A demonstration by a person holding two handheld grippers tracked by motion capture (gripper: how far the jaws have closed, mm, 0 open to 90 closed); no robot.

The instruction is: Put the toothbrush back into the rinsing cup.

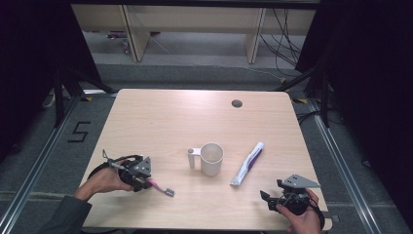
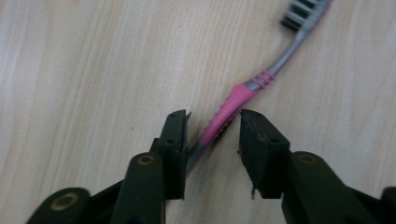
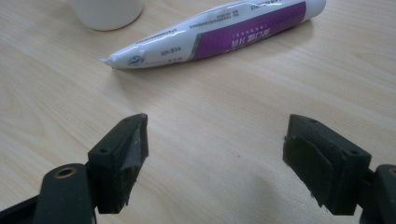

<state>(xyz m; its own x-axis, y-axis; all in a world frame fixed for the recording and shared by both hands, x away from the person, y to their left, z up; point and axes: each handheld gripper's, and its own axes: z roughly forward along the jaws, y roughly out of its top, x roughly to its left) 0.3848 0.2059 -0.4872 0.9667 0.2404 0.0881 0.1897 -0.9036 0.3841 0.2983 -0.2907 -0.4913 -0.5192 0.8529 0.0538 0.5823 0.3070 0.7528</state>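
Observation:
A pink and grey toothbrush [image 1: 163, 187] [image 2: 233, 100] lies flat on the wooden table [image 1: 170, 117], bristle head pointing right. My left gripper [image 1: 146, 184] [image 2: 214, 116] is low over its handle, open, with one jaw on each side of the pink grip and a gap still showing on the right. A white cup [image 1: 212, 158] [image 3: 107, 11] with a handle stands mid-table. Right of it lies a white and purple toothpaste tube [image 1: 247, 163] [image 3: 219, 35]. My right gripper [image 1: 265, 197] [image 3: 217, 135] rests near the front right edge, open wide and holding nothing, short of the tube's crimped end.
A round cable hole [image 1: 237, 103] sits near the table's far edge. Bare wood stretches across the far half of the table. Dark curtains flank both sides, and cables lie on the floor beyond.

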